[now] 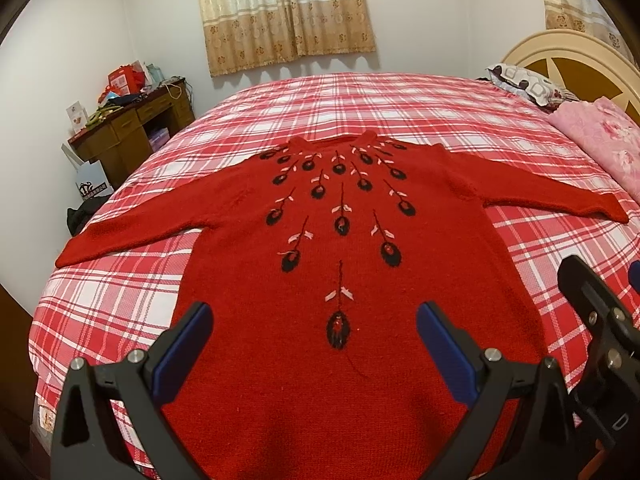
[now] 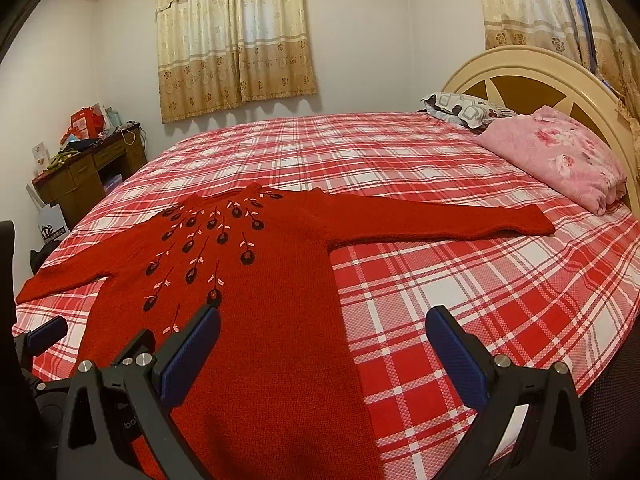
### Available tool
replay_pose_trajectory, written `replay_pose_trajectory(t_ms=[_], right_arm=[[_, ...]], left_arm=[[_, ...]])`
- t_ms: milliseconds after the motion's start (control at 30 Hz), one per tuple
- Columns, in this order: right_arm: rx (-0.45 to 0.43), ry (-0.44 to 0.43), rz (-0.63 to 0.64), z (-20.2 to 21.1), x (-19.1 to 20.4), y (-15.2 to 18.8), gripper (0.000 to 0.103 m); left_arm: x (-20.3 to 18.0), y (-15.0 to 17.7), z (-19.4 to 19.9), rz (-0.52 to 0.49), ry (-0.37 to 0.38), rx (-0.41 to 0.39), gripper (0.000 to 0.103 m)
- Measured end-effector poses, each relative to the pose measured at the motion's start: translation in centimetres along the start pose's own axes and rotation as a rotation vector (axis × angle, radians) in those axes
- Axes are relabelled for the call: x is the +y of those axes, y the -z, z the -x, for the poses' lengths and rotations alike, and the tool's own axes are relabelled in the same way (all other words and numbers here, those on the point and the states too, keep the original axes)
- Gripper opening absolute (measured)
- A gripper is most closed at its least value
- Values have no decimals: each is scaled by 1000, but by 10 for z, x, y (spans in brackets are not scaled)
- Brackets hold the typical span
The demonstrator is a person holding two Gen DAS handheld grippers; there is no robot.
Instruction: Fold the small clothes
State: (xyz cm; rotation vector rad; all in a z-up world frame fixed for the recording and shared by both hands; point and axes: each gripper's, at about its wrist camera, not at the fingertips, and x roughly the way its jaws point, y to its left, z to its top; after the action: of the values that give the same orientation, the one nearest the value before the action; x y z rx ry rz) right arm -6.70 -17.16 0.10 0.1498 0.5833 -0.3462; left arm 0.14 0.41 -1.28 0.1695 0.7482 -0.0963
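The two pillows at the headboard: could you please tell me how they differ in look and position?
The pink floral pillow is rosy with flower print; the grey patterned pillow is grey-white with dark shapes. The pink one lies nearer the cameras and shows more surface. Both rest on the plaid bedspread by the headboard.

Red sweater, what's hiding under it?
The sweater lies flat on the plaid bedsheet, which shows all around it. Whatever sits directly beneath the knit is covered, so I cannot see it.
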Motion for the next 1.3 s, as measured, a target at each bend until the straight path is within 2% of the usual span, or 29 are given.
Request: replay_pose_trajectory(t_ms=[1300], right_arm=[[27, -2, 0, -7, 4, 0, 102]], left_arm=[[5, 0, -3, 20, 11, 15, 103]])
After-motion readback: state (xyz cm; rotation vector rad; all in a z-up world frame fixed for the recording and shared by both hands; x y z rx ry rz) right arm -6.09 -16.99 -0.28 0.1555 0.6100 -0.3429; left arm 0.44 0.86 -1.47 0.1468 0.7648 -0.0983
